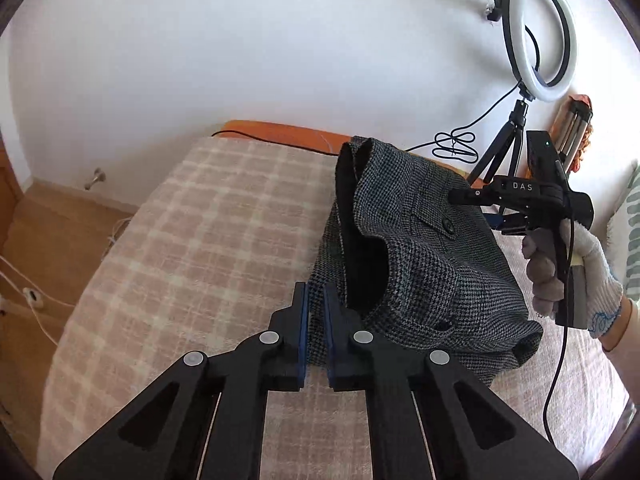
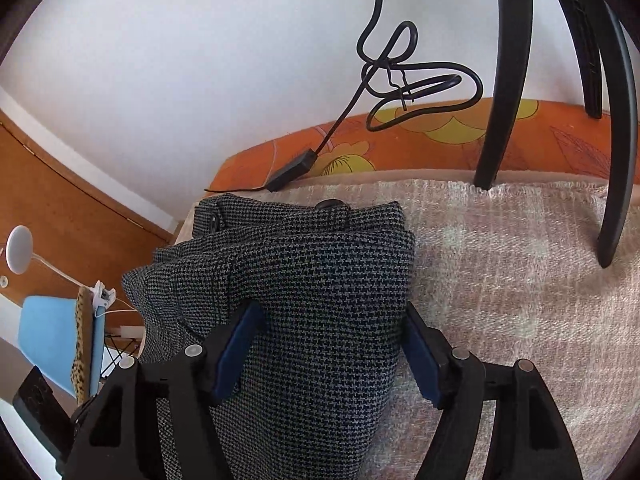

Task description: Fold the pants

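Your left gripper [image 1: 316,320] sits low over the checked blanket [image 1: 180,240], its blue pads nearly together and pinching an edge of the houndstooth pants [image 1: 420,248]. The pants lie bunched in a heap on the bed, waistband gaping open toward you. Moving right, your right gripper [image 2: 328,344] is spread wide, both pads straddling a thick fold of the pants [image 2: 320,280]; whether they press the cloth is hard to tell. Far right, your gloved right hand [image 1: 576,276] holds the handle, ring light [image 1: 540,36] behind.

Black tool [image 1: 316,312], blue pads, white knit glove [image 1: 592,264]
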The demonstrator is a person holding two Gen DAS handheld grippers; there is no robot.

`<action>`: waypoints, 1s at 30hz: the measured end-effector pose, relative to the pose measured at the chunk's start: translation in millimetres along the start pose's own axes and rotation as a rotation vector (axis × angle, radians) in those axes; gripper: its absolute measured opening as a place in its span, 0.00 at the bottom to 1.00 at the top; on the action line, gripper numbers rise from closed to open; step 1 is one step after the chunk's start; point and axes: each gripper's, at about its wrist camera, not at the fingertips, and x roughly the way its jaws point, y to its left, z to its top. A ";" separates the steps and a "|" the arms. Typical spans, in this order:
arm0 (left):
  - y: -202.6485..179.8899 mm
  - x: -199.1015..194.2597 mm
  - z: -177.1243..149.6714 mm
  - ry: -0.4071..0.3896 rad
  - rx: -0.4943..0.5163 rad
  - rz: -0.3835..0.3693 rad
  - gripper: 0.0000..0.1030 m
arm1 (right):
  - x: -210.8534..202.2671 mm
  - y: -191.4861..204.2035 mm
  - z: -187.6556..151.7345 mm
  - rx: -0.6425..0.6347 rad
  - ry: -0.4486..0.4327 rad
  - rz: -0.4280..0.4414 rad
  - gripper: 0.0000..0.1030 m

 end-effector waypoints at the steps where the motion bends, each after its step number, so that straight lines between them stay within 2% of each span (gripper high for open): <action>1: 1.7 -4.3 -0.7 0.003 -0.009 -0.005 0.15 | 2.3 1.8 -0.4 -0.002 -0.001 -0.002 0.72; 2: 1.6 -8.3 -1.4 0.010 -0.023 -0.017 0.24 | 3.3 2.5 -0.8 -0.001 -0.005 -0.002 0.74; 3: 1.8 -11.3 -2.3 0.015 -0.046 -0.025 0.49 | 4.2 3.2 -1.4 0.001 -0.009 0.000 0.75; 4: 1.3 -16.1 -3.6 0.014 -0.079 -0.038 0.65 | 4.6 3.9 -1.9 0.001 -0.012 -0.002 0.76; 8: -9.7 -21.3 -3.7 0.040 -0.204 -0.139 0.66 | 4.4 5.4 -3.9 -0.007 -0.018 -0.010 0.77; 9: -12.4 -18.1 -3.9 0.051 -0.245 -0.164 0.70 | 4.1 5.5 -4.2 -0.005 -0.018 -0.010 0.76; 10: -13.8 -12.7 -4.7 0.071 -0.293 -0.186 0.75 | 4.2 5.6 -4.0 -0.003 -0.018 -0.010 0.76; 13: -16.4 11.3 -9.6 0.155 -0.429 -0.235 0.76 | 3.7 5.0 -4.8 -0.007 -0.010 -0.003 0.76; 15: -13.3 20.1 -13.7 0.161 -0.522 -0.228 0.76 | 3.2 4.8 -6.0 -0.015 -0.005 0.002 0.76; 19: -8.8 27.2 -15.0 0.109 -0.640 -0.198 0.76 | 4.8 5.5 -6.7 -0.039 -0.002 0.000 0.76; 23: -16.1 33.9 -8.8 0.087 -0.670 -0.168 0.76 | 5.4 2.9 -4.4 -0.022 -0.002 0.019 0.77; 25: -16.5 32.3 -11.7 0.080 -0.717 -0.174 0.76 | 4.8 -1.6 -3.2 0.001 -0.007 0.042 0.77; 27: -17.1 36.8 -10.0 0.068 -0.712 -0.149 0.76 | 5.3 -4.5 -1.6 0.003 -0.012 0.055 0.77; 30: -9.6 47.0 -10.3 0.064 -0.751 -0.144 0.76 | 5.1 -7.6 0.2 0.028 -0.019 0.069 0.77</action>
